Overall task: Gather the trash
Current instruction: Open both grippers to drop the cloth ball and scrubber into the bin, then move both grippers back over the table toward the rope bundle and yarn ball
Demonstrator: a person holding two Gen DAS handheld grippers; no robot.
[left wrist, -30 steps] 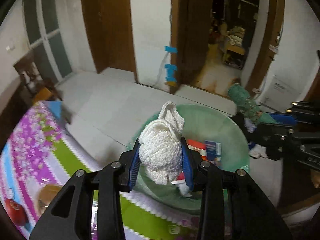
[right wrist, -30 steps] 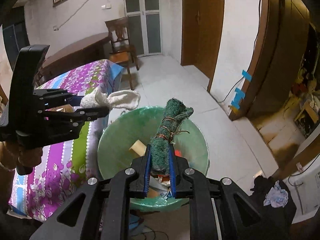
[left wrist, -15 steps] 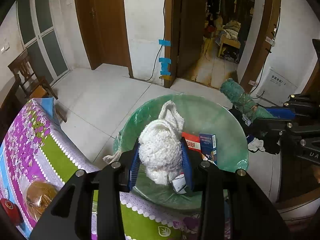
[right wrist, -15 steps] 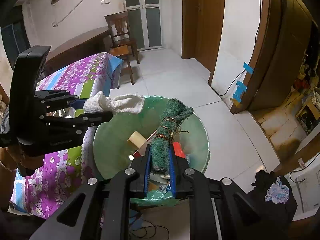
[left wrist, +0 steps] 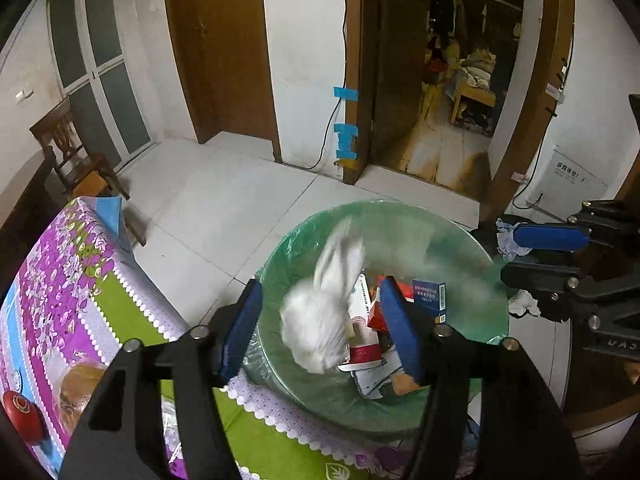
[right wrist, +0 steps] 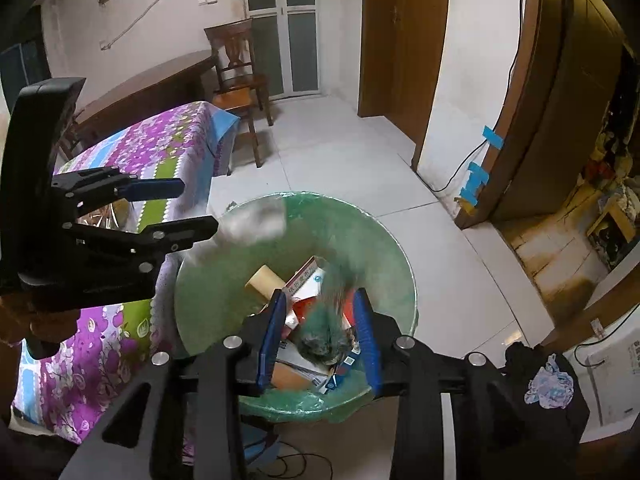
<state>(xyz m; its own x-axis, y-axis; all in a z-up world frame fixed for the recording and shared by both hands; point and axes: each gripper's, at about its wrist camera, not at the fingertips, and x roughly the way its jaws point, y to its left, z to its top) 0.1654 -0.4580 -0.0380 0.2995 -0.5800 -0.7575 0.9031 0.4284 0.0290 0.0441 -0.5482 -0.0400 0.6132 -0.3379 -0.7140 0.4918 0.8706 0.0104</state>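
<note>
We hold both grippers tilted down over the green-lined trash bin [left wrist: 460, 240]. The left gripper [left wrist: 320, 320] is opening its jaws; the white cloth [left wrist: 320, 320], blurred, is between the pads without touching them. The right gripper [right wrist: 320, 332] is opening too, and the green scouring roll [right wrist: 326, 332], also blurred, is loose between its pads, above the boxes [right wrist: 308, 284] in the bin.

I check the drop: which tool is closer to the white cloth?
Left. The white cloth falls blurred between the opening left tool; the right tool is apart, over the green bin.
</note>
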